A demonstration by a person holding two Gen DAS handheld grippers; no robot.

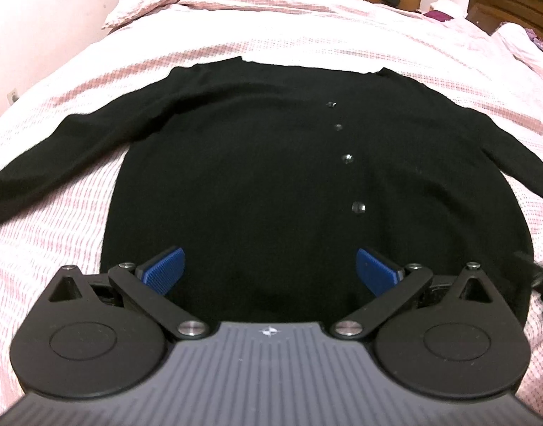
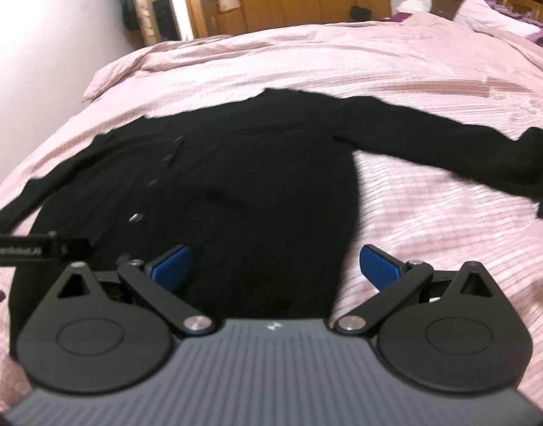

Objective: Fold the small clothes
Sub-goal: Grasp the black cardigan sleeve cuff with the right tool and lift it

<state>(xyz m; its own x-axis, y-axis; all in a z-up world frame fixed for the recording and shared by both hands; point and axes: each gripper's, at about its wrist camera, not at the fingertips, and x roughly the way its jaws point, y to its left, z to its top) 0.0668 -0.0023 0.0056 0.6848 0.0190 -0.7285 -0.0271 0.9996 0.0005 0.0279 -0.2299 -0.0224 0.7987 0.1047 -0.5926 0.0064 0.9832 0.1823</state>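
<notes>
The black cardigan (image 1: 257, 163) lay flat, unfolded, on the bed (image 1: 307, 25); left gripper (image 1: 269, 269) and right gripper (image 2: 275, 266) stood wide apart, empty.

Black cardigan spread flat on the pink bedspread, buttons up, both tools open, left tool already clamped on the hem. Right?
Not quite. The left tool is not clamped on anything: the left wrist view shows its blue pads spread wide above the black cardigan. The rest holds: the cardigan lies flat on the pink bedspread, buttons up, and the right tool is open.
</notes>
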